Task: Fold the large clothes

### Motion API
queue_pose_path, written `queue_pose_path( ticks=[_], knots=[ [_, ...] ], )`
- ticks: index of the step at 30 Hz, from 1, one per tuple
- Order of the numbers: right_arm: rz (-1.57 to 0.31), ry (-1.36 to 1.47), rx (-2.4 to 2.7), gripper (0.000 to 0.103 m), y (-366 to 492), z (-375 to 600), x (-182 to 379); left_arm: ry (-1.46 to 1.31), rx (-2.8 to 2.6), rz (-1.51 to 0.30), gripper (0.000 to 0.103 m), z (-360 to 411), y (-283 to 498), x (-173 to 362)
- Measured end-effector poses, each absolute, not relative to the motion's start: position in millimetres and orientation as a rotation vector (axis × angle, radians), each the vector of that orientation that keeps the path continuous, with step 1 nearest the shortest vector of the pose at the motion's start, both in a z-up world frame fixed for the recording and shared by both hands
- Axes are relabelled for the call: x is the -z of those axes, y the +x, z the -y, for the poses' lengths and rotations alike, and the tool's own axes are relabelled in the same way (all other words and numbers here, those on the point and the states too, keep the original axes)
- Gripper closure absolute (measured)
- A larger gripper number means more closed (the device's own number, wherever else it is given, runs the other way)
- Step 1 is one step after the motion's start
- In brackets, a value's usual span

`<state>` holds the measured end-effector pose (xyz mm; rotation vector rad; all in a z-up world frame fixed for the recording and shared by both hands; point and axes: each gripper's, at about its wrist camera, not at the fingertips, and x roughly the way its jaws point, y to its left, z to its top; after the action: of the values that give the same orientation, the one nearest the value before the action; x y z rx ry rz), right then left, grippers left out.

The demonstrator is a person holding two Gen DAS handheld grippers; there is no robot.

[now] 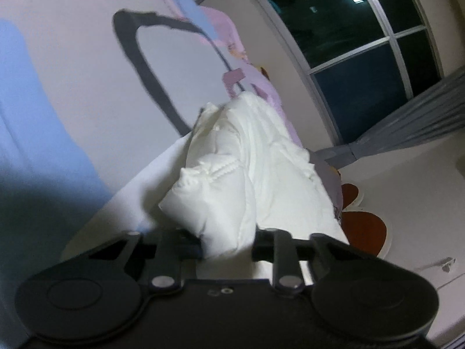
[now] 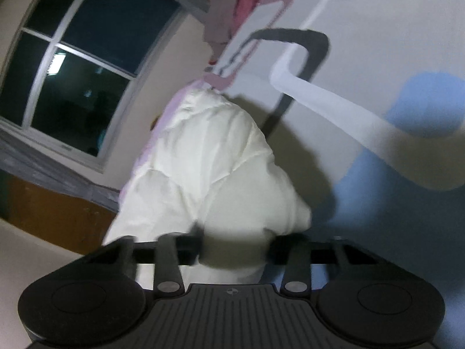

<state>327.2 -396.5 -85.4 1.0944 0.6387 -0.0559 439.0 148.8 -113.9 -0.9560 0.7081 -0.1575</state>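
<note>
Left wrist: patterned bed sheet (image 1: 72,87) beneath dark window (image 1: 357,43), grey curtain (image 1: 412,125).

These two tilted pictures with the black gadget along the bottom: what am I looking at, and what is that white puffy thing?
There is no robot here. A person holds a two-finger gripping tool in each hand, and a small wide-angle camera on each tool looks forward along its fingers. That bends and tilts the room, so the window looks curved.

One picture is from the left gripper, the other from the right gripper. The black shape at the bottom of each is the tool itself.

The white puffy thing is a padded garment, seen again from the right. It lies on a bedsheet printed with blue, pink and grey shapes. Each gripper has a bunch of the garment pinched between its fingers, apparently to fold it.
</note>
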Motion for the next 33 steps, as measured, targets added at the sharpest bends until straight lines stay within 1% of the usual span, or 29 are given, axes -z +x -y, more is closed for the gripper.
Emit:
queue_pose_path(
  ticks=[1, 6, 12, 20, 24, 27, 29, 30, 31, 32, 33],
  knots=[
    [-0.634, 1.073, 0.048, 0.075, 324, 396, 79, -0.953, 0.160, -0.699, 0.083, -148, 435, 109],
    [-0.621, 1.018, 0.008, 0.076, 292, 395, 54, -0.951, 0.184, -0.677, 0.083, -153, 405, 92],
    [-0.624, 0.957, -0.013, 0.076, 215, 383, 32, -0.933, 0.195, -0.681, 0.083, -161, 333, 84],
    [-0.658, 0.968, 0.001, 0.076, 112, 372, 39, -0.938, 0.180, -0.705, 0.083, -173, 240, 92],
    [-0.702, 0.980, 0.004, 0.076, 97, 375, 51, -0.912, 0.173, -0.735, 0.081, -176, 221, 105],
    [-0.709, 0.997, 0.008, 0.075, 98, 377, 58, -0.932, 0.168, -0.738, 0.076, -179, 222, 114],
    [-0.716, 0.988, 0.012, 0.074, 100, 378, 59, -0.912, 0.164, -0.743, 0.070, -178, 225, 114],
    [-0.725, 0.986, 0.013, 0.070, 101, 378, 60, -0.899, 0.157, -0.749, 0.065, -178, 226, 114],
    [-0.727, 0.990, 0.010, 0.067, 100, 379, 61, -0.891, 0.143, -0.762, 0.052, -179, 225, 114],
    [-0.732, 0.989, 0.006, 0.063, 99, 382, 62, -0.891, 0.133, -0.767, 0.047, -180, 219, 114],
    [-0.739, 0.981, 0.028, 0.047, 95, 384, 61, -0.898, 0.132, -0.759, 0.044, -183, 214, 114]
  ],
)
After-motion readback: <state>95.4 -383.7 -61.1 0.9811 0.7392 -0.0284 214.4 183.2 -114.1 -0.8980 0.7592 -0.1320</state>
